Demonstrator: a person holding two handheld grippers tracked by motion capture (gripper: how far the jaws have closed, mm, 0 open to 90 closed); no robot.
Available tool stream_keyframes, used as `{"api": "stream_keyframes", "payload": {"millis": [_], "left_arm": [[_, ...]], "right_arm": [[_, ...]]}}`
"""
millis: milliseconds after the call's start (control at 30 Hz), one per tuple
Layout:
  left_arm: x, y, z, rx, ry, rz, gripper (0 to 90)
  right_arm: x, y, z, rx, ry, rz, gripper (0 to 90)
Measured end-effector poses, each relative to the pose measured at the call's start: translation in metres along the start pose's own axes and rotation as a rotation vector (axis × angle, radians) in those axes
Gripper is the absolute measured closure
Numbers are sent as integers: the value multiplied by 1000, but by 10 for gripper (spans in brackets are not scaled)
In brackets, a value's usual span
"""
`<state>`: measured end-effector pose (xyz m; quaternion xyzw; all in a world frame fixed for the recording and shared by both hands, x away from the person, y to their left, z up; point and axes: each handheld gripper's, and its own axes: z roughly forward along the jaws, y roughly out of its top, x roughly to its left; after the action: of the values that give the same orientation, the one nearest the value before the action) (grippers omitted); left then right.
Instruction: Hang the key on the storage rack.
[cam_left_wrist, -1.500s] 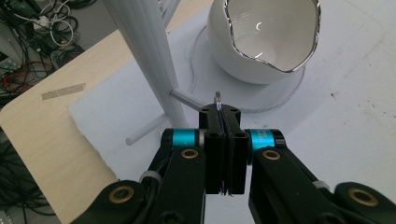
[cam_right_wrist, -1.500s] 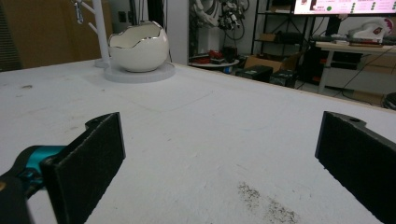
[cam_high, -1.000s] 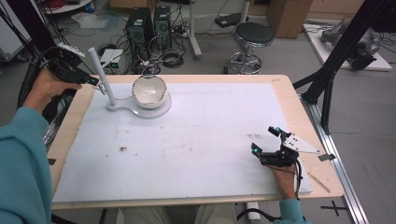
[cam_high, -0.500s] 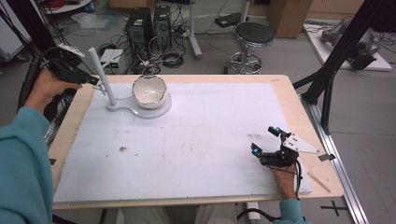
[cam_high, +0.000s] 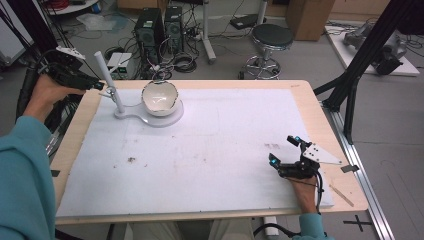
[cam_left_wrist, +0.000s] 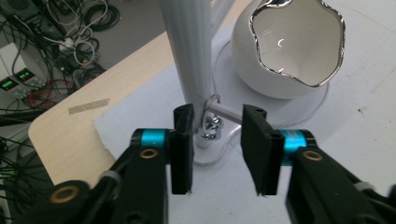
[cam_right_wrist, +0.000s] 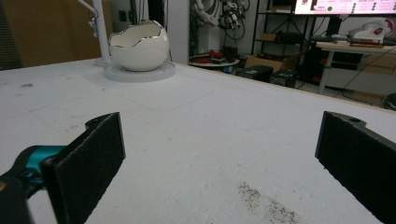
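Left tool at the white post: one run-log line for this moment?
left tool: jaws just opening, astride chrome tap fitting on white post | egg-shaped bowl: on stand | right tool: open, idle on mat

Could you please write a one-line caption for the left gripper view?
Left gripper, jaws just opening, astride the faucet's chrome handle beside the white basin.

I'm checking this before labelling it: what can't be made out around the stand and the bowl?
- Bowl: its bottom, hidden by its own wall, left gripper view.
- White post: top cut off by the upper edge, left gripper view.
- Chrome fitting: too small in the high view.
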<state>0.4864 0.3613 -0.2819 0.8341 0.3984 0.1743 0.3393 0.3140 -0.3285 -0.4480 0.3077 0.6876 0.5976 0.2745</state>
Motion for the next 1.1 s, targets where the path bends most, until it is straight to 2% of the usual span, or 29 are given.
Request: {"api": "stream_keyframes", "payload": {"millis": [133, 267, 367, 400, 433, 567, 633, 767, 833, 1000, 1100], "left_arm": [[-4, -4, -6, -76, 45, 26, 423], [-12, -7, -12, -101, 37, 46, 321], [-21, -9, -20, -151, 14, 32, 214], [-25, -9, -22, -169, 5, 35, 144], [-29, -9, -23, -180, -3, 45, 100], [-49, -11, -30, -249, -58, 77, 19], [-59, -14, -32, -297, -86, 79, 17], [-82, -24, -35, -356, -121, 100, 17], [-92, -31, -36, -381, -118, 100, 17], [-123, -58, -31, -471, -128, 103, 17], [-143, -80, -26, -549, -131, 96, 17]], "right_arm": [[0, 0, 0, -1, 0, -2, 6], [1, 0, 0, 4, 3, -2, 6], [0, 0, 0, 0, 2, -5, 6], [0, 0, 0, 0, 2, -5, 6], [0, 0, 0, 0, 2, -4, 7], [0, 0, 0, -1, 3, 0, 6], [0, 0, 0, 1, 4, 6, 6], [-1, 0, 0, -4, 5, 4, 6], [-1, 0, 0, -3, 5, 0, 6], [0, 0, 0, 0, 1, -6, 6], [0, 0, 0, -2, 3, -2, 6]]}}
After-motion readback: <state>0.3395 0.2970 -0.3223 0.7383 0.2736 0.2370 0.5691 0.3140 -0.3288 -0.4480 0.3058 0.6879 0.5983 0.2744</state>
